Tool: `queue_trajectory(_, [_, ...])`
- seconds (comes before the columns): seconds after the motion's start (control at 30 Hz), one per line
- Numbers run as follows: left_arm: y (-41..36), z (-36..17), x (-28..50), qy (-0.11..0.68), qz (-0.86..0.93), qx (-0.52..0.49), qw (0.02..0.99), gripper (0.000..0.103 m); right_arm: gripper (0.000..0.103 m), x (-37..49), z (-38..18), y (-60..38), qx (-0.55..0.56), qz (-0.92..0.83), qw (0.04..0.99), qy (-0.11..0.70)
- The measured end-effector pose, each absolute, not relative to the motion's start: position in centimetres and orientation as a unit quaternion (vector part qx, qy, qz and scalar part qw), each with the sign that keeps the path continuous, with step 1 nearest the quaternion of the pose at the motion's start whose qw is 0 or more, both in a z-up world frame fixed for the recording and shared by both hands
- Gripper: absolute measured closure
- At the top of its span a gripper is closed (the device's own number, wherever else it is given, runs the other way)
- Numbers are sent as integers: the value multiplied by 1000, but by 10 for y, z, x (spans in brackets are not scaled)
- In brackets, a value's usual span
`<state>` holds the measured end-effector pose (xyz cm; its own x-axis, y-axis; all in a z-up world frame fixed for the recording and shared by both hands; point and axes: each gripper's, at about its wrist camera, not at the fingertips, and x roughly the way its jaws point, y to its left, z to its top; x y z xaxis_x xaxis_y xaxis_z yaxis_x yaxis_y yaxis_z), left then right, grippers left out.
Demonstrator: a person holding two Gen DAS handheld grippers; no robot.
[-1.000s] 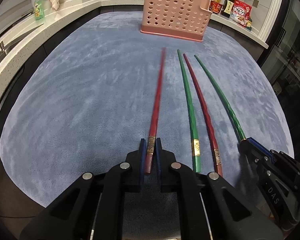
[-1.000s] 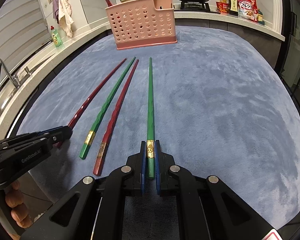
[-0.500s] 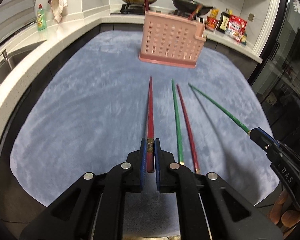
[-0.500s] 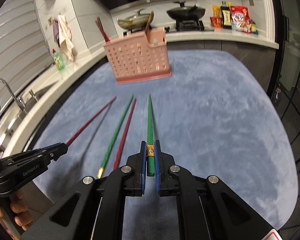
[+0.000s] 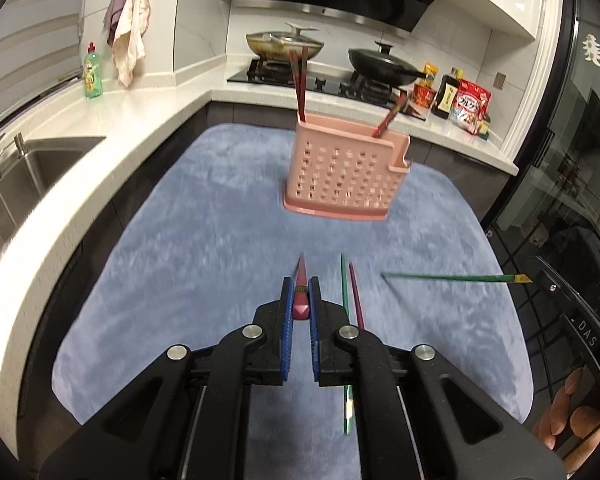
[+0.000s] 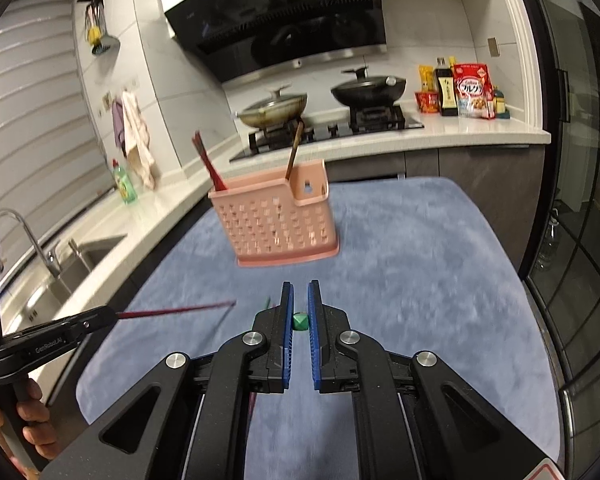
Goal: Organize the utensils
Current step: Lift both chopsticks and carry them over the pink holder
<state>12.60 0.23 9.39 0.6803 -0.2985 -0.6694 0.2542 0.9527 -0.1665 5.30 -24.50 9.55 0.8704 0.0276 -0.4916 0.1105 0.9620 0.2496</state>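
Note:
My left gripper (image 5: 300,284) is shut on a red chopstick (image 5: 301,309), held in the air above the blue mat (image 5: 204,248) and pointing toward the pink perforated basket (image 5: 344,176). My right gripper (image 6: 300,286) is shut on a green chopstick (image 6: 300,322), seen end-on; the left wrist view shows this green chopstick (image 5: 452,278) lifted at the right. One green chopstick (image 5: 343,280) and one dark red chopstick (image 5: 355,300) lie on the mat between the grippers. The basket (image 6: 276,220) holds red chopsticks (image 5: 298,80) at one end and another utensil (image 6: 294,148) at the other.
A white counter with a sink (image 5: 32,168) and a green soap bottle (image 5: 92,76) runs along the left. Behind the basket is a stove with two pans (image 6: 364,88) and food packages (image 5: 470,106). A glass door (image 6: 580,240) borders the right. A person's hand (image 5: 572,428) grips the right handle.
Both grippers have risen off the mat, each lifting its chopstick and tilting up toward the basket. The other two chopsticks stay on the mat.

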Motion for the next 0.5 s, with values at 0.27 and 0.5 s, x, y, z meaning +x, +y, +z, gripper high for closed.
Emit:
queue_trajectory(0.27, [0, 122, 151, 350, -150, -31, 924, 96, 96, 72, 121, -261, 151, -17, 963, 223])
queue_trajectory(0.5, [-6, 138, 172, 340, -158, -34, 927, 96, 96, 88, 130, -266, 154, -16, 965, 213])
